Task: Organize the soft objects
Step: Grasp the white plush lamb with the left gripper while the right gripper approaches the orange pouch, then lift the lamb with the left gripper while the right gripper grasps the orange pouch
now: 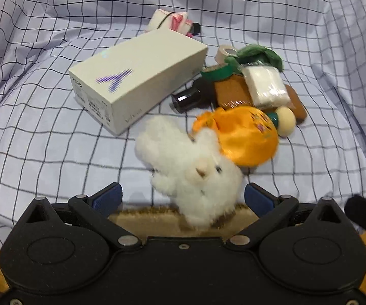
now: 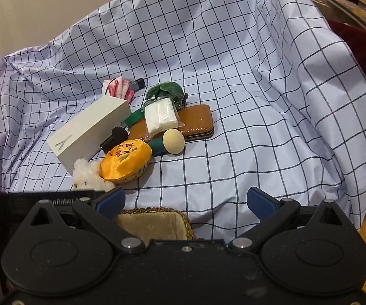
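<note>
Soft goods and oddments on blue checked cloth (image 2: 233,63); both grippers open wide, gripping nothing.

Left to right: white box (image 2: 91,131), lying flat; white plush toy (image 1: 195,172), between the left gripper (image 1: 183,198) fingers but not clamped, over the woven basket (image 2: 155,222); orange satin pouch (image 2: 124,161) touching the plush; brown case (image 2: 198,122) carrying a white packet (image 2: 160,117), cream egg-shaped piece (image 2: 173,141) at its front edge. Right gripper (image 2: 185,200) hovers just above the basket's right side.

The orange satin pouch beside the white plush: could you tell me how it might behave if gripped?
The orange satin pouch looks puffy, so it would probably squash. Its shiny fabric may slip between fingers. It leans on the white plush, which might shift too.
</note>
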Motion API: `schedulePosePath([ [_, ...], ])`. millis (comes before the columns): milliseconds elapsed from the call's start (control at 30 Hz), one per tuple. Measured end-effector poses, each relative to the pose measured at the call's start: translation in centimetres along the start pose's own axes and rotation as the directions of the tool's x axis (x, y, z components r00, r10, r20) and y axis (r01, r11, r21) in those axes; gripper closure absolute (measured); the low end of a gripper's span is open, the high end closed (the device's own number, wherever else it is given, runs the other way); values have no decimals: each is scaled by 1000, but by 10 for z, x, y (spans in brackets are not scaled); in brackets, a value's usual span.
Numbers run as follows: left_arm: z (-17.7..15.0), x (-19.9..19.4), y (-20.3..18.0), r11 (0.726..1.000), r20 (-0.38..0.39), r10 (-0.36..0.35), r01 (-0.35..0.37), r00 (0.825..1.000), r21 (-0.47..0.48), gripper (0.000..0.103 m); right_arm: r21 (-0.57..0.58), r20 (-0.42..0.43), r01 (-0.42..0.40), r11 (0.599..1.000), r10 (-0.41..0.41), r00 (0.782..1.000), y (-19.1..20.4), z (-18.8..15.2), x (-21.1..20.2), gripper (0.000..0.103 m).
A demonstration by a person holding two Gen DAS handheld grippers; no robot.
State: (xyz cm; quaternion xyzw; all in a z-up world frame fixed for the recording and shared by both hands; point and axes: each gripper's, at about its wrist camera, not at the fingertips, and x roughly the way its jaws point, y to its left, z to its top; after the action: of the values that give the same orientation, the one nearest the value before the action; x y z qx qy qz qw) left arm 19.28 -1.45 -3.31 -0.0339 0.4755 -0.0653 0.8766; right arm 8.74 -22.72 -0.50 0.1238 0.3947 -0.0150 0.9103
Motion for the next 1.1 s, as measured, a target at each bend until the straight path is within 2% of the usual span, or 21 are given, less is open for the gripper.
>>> schedulePosePath([
  [133,10,8,7,1000,-6,-8,7,1000,-20,4,-4,-9,-4,1000,4,1000,2,4,7,1],
  [267,16,18,11,997,-23,-54,52,998,-55,4,-9,-14,-4,1000,4,1000,5,7,13,1],
  [367,17,29,10,993,-68,-104,99,992,-66,4,-11,-18,-7,1000,6,1000,7,8,16,1],
  [467,17,35,8,993,-76,-105,100,992,-62,7,-13,-24,-2,1000,2,1000,8,9,19,1],
  [500,17,33,8,993,-64,-104,101,992,-57,15,-13,-26,-1,1000,0,1000,8,10,20,1],
  [533,17,31,7,994,-50,-103,101,993,-47,28,-13,-28,1,1000,-1,1000,8,10,21,1],
  [667,19,26,10,992,-37,-124,122,992,-35,36,-18,-40,7,1000,-7,999,9,10,25,1],
  [900,17,8,13,999,19,-39,39,999,33,36,-39,-45,3,999,-4,999,15,13,30,1],
  [1100,14,-1,25,999,21,19,-20,1000,33,36,-51,-57,-14,999,11,998,26,20,39,1],
])
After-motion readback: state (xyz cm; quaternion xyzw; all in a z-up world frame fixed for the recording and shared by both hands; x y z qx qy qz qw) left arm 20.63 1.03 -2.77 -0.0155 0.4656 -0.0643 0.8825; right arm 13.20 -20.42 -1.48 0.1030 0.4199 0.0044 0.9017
